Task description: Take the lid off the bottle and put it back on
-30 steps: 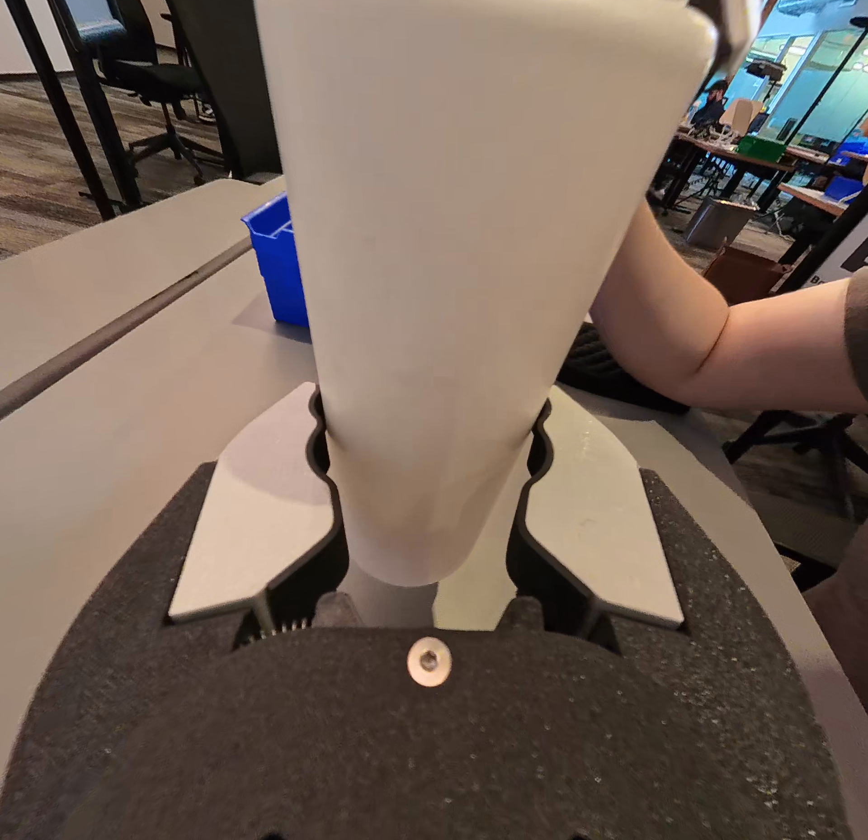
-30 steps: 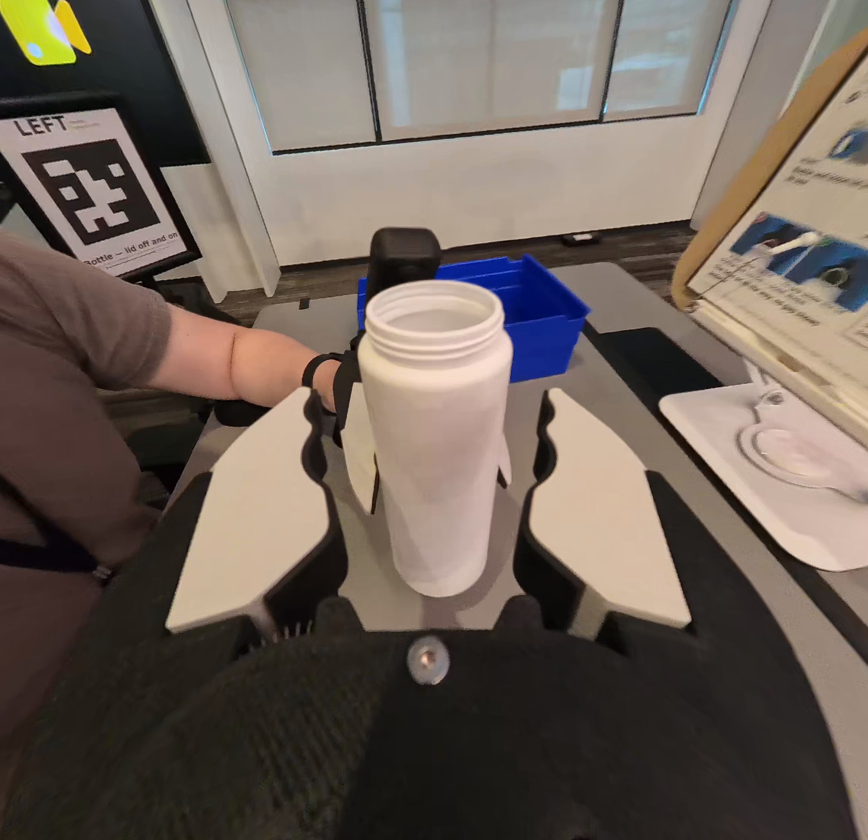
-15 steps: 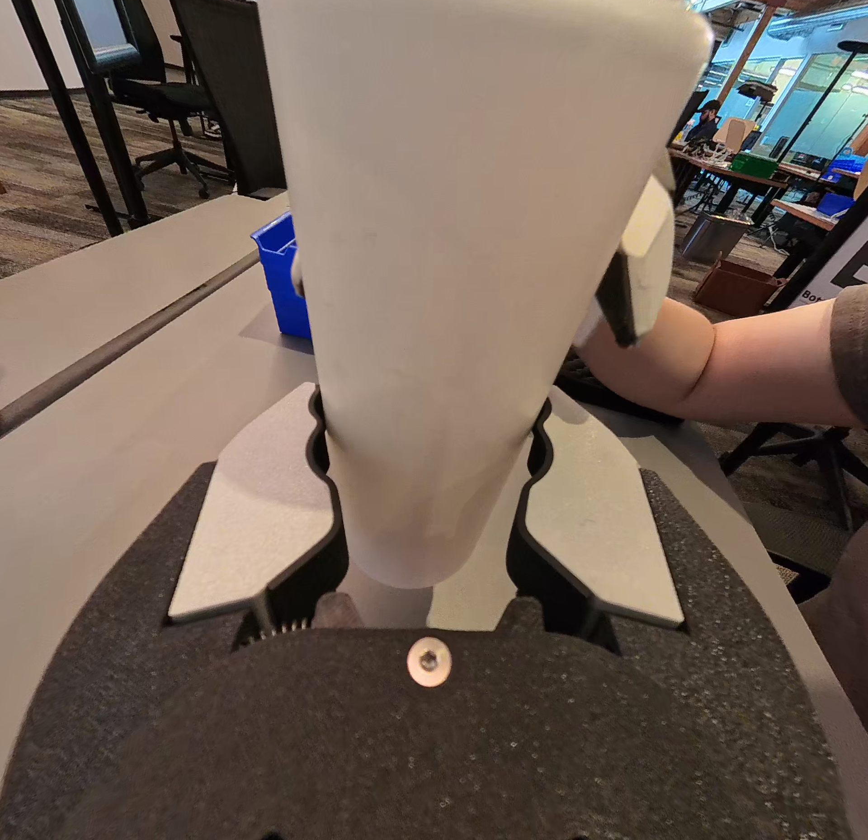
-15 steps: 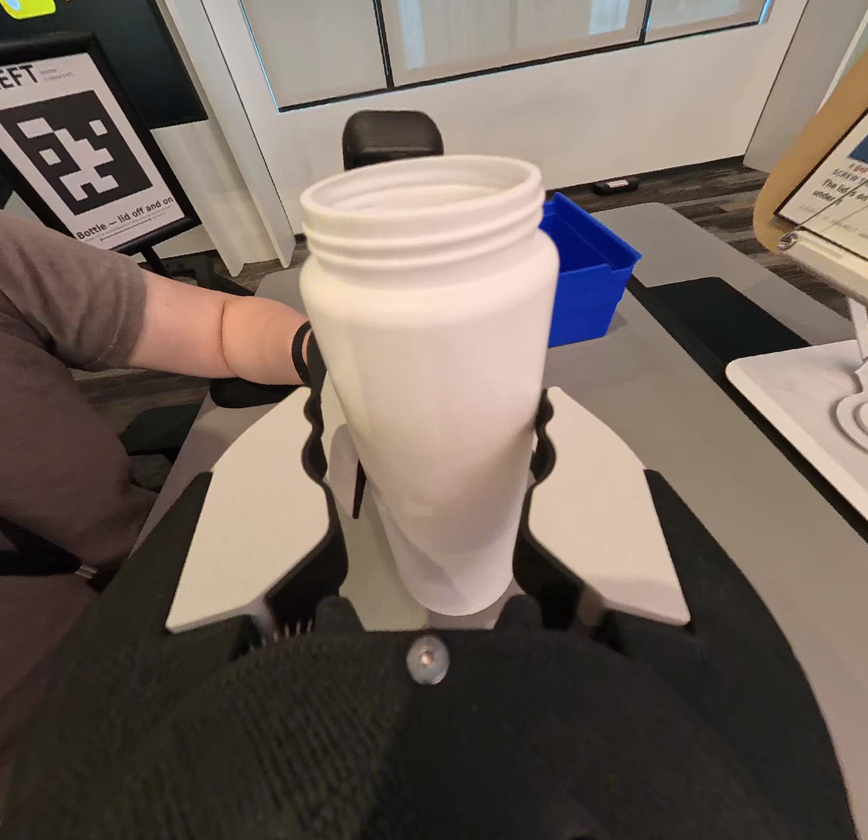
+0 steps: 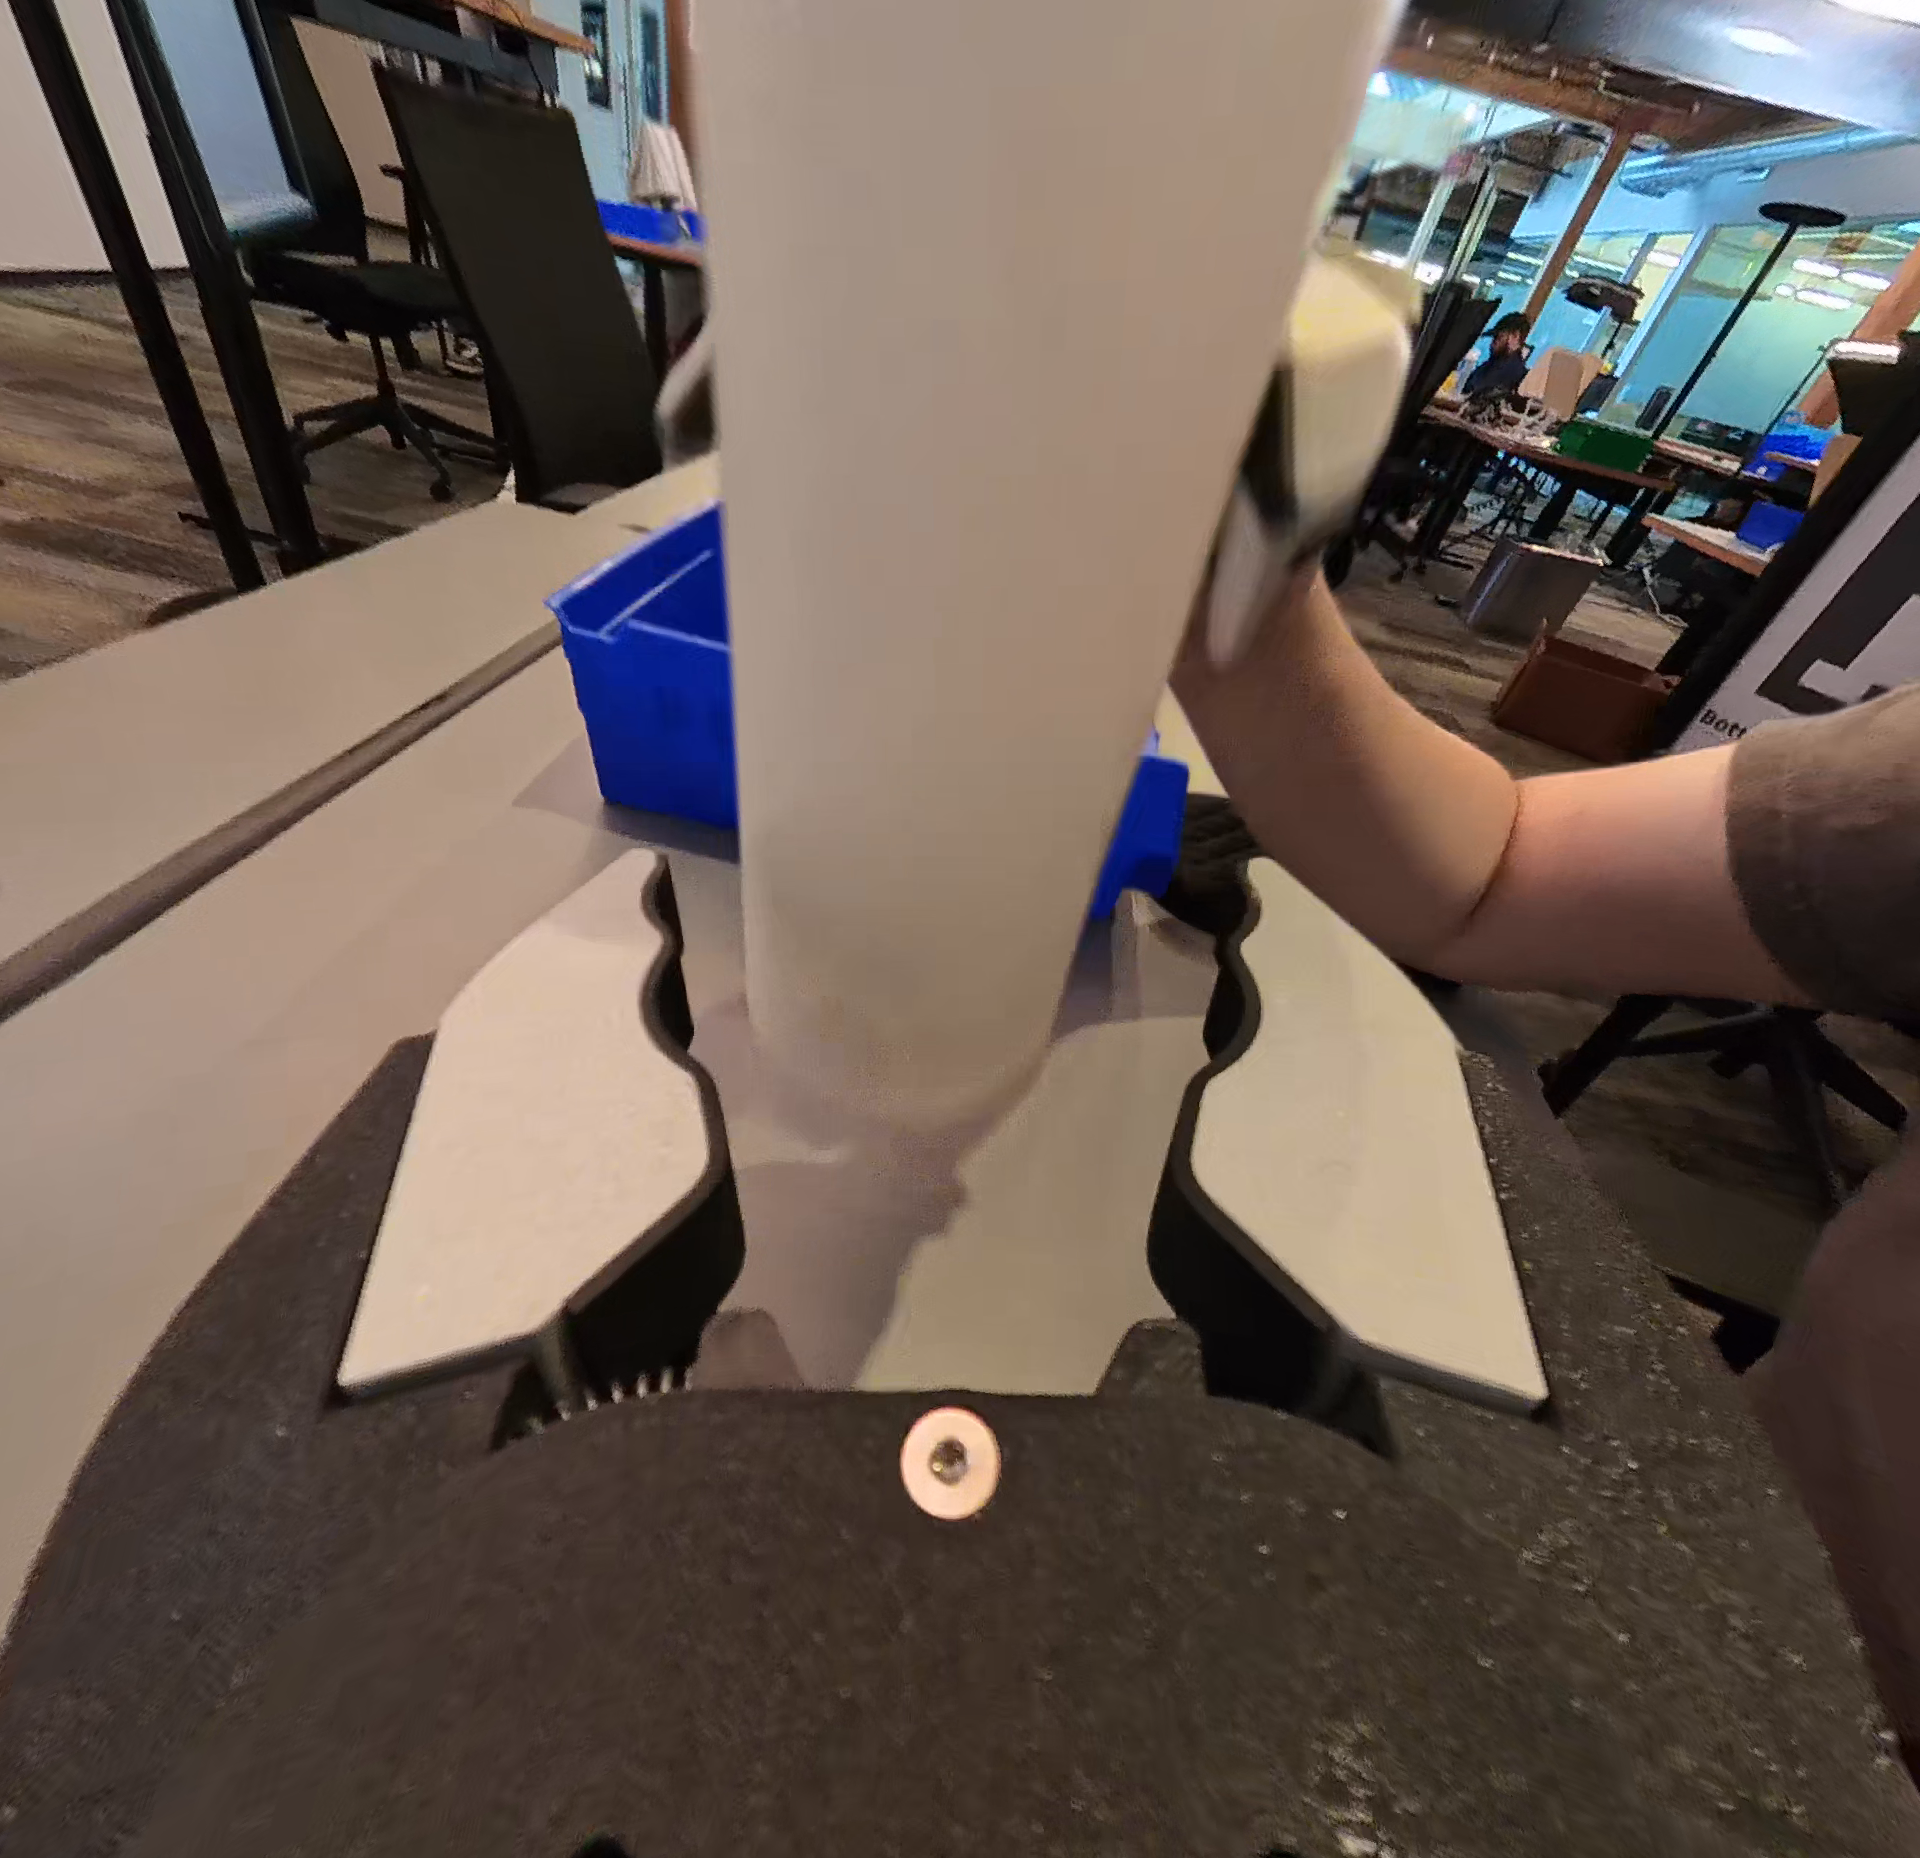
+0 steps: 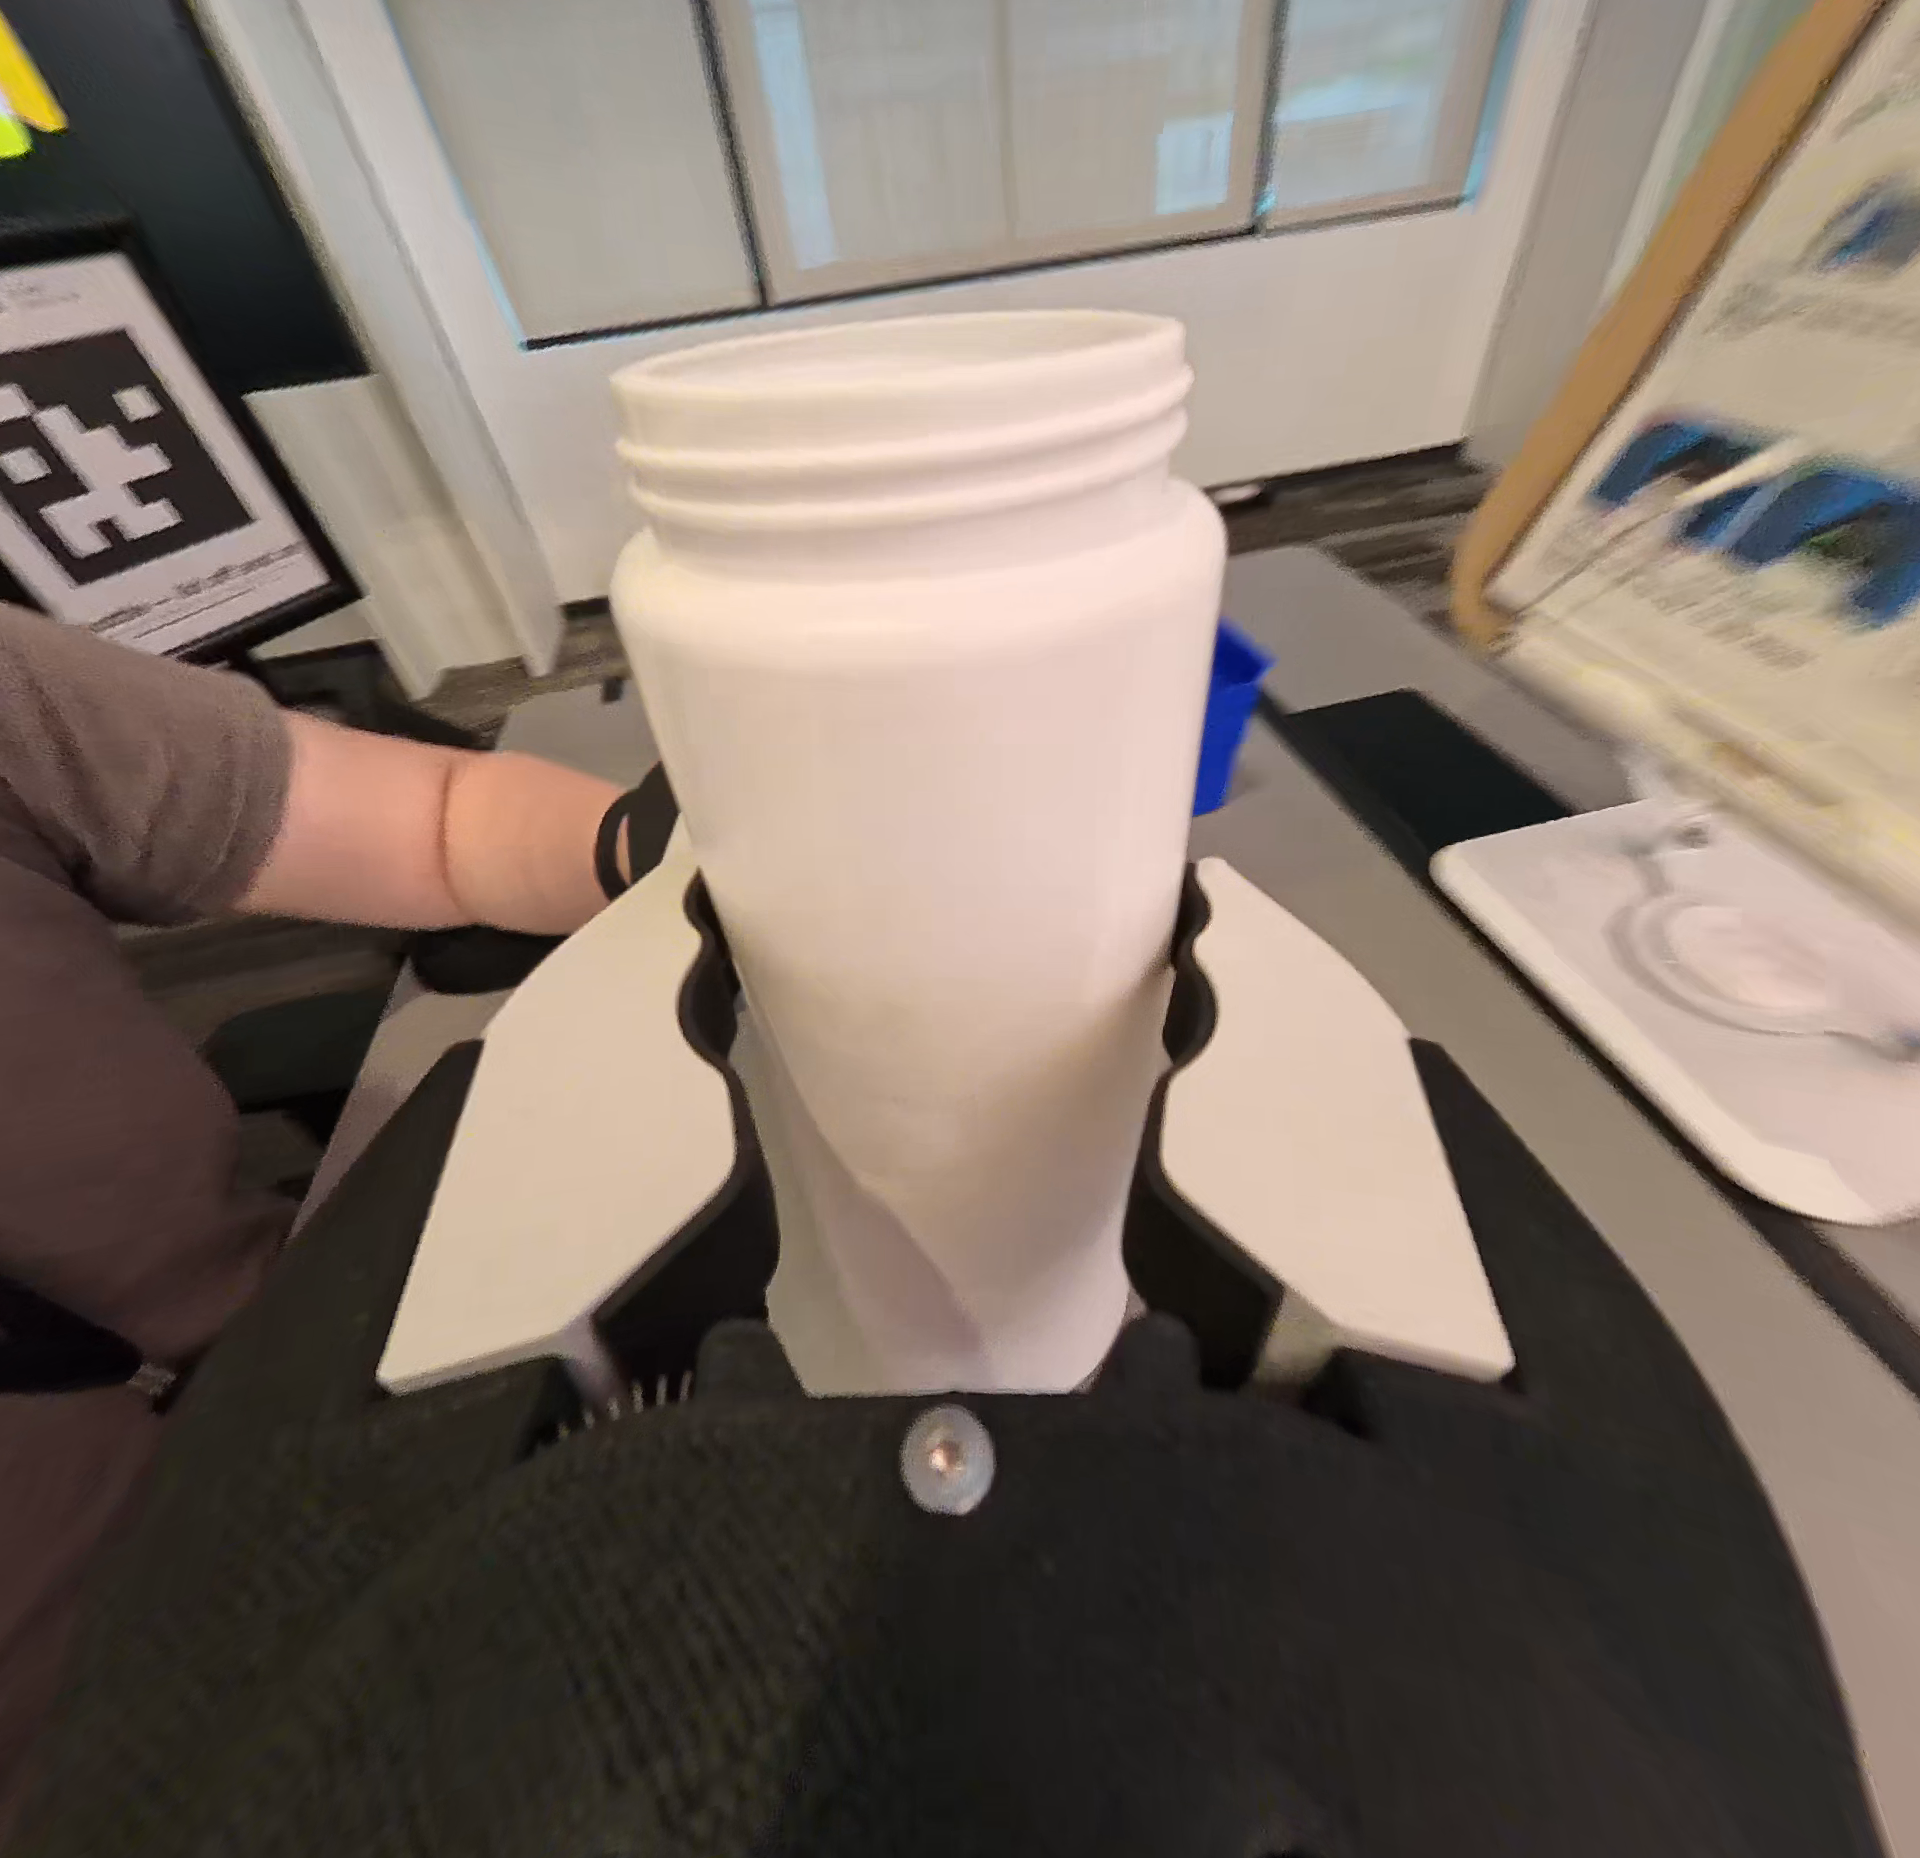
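- Between the fingers of the right gripper (image 6: 940,1039), the white bottle (image 6: 925,769) is held upright, with both black inner pads pressed against its lower body.
- The bottle's mouth is seen uncapped, its threaded neck exposed; the lid cannot be made out in either view.
- On the left gripper (image 5: 951,1019), the fingers are set wide apart, with a clear gap on each side of the bottle (image 5: 987,458); no contact with its wall can be seen.
- From the left wrist view, the bottle's base is seen just above the grey table (image 5: 260,977), with a shadow under it; whether it touches the surface cannot be told.
- One finger (image 5: 1309,458) of the right gripper is seen pressed against the bottle's side in the left wrist view, blurred.
- A blue bin (image 5: 655,686) is observed on the table behind the bottle.
- A person's forearm (image 5: 1382,842) is noted beside the bottle, to its right in the left wrist view.
- A white tray (image 6: 1662,998) is recorded on the table at the right of the right wrist view, apart from the bottle.
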The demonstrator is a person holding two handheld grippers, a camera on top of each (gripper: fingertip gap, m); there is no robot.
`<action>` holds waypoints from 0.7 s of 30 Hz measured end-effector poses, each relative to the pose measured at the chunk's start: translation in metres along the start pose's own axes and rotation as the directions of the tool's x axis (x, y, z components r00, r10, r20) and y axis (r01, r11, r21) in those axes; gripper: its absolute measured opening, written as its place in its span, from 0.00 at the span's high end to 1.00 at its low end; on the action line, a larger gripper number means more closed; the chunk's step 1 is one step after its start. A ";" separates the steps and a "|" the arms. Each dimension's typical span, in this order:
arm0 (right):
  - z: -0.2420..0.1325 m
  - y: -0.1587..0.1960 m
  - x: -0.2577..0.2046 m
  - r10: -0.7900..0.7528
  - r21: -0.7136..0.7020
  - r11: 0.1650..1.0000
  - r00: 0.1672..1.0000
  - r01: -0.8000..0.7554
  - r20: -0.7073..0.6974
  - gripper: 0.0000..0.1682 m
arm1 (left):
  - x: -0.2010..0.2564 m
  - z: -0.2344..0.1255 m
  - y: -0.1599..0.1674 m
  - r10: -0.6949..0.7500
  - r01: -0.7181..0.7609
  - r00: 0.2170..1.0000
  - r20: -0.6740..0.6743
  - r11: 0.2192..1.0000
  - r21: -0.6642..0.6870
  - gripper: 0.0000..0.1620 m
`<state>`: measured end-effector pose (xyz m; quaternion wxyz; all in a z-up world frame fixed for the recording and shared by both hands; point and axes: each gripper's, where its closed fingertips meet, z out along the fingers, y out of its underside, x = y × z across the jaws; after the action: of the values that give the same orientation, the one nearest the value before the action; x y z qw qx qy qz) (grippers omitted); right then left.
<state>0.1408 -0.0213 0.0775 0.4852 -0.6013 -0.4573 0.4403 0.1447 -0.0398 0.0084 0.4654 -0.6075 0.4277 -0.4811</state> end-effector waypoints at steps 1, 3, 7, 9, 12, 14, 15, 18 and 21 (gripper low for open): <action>-0.024 -0.020 0.003 -0.024 0.037 0.999 0.998 0.026 -0.062 0.50 | 0.002 -0.002 -0.007 0.005 -0.005 1.000 0.001 1.000 0.016 0.40; -0.087 -0.058 0.008 -0.023 0.128 0.991 0.980 0.049 -0.197 0.50 | 0.006 -0.007 -0.019 0.016 -0.016 1.000 0.001 0.999 0.043 0.41; -0.209 -0.036 0.060 0.121 0.054 0.992 0.797 -0.111 -0.591 0.50 | 0.011 -0.010 -0.028 0.036 -0.036 0.999 0.005 0.999 0.033 0.42; -0.256 0.012 0.098 0.216 0.014 0.948 0.613 -0.317 -0.760 0.50 | 0.012 -0.009 -0.026 0.043 -0.043 0.999 0.005 0.999 0.016 0.42; -0.269 0.069 0.125 0.409 0.045 0.819 0.529 -0.572 -0.744 0.50 | 0.011 -0.007 -0.024 0.042 -0.042 0.999 0.015 0.999 0.005 0.42; -0.265 0.100 0.135 0.499 0.042 0.723 0.479 -0.690 -0.723 0.50 | 0.012 -0.007 -0.024 0.034 -0.034 0.999 0.010 0.999 0.007 0.43; -0.267 0.118 0.139 0.497 0.018 0.677 0.439 -0.735 -0.749 0.50 | 0.011 -0.007 -0.024 0.031 -0.031 0.999 0.011 0.999 0.007 0.43; -0.274 0.160 0.147 0.430 -0.048 0.561 0.341 -0.826 -0.836 0.50 | 0.010 -0.007 -0.023 0.028 -0.028 1.000 0.007 1.000 0.009 0.43; -0.271 0.182 0.152 0.417 -0.066 0.492 0.301 -0.868 -0.858 0.50 | 0.009 -0.006 -0.021 0.019 -0.019 1.000 0.002 1.000 0.003 0.43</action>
<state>0.4567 0.0578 -0.0763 0.2057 -0.9643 -0.0128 0.1662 0.1420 -0.0451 0.0309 0.4711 -0.6032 0.4322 -0.4769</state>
